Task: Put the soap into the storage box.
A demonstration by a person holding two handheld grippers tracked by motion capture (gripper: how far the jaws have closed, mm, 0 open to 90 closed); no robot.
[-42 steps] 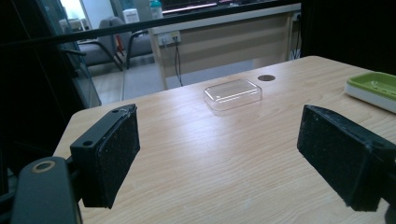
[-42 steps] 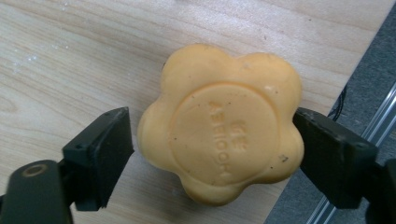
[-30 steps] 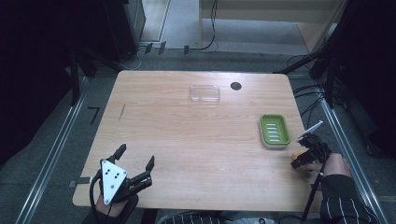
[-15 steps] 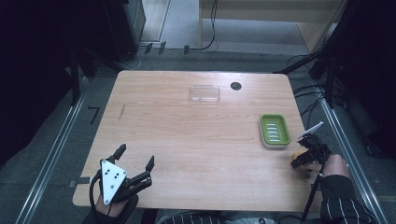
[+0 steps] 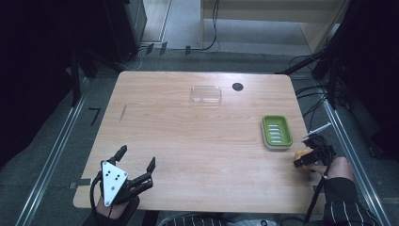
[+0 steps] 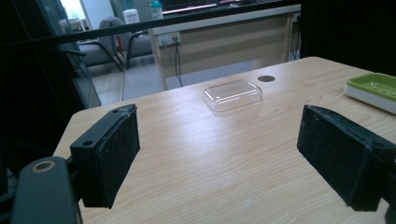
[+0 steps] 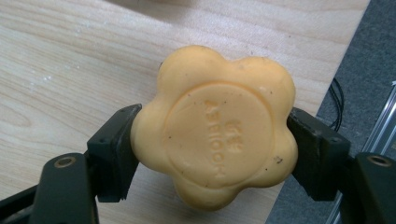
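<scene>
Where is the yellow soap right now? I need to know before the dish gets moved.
The flower-shaped yellow soap is clamped in the right gripper at the table's right edge, just nearer the person than the green soap dish.
</scene>
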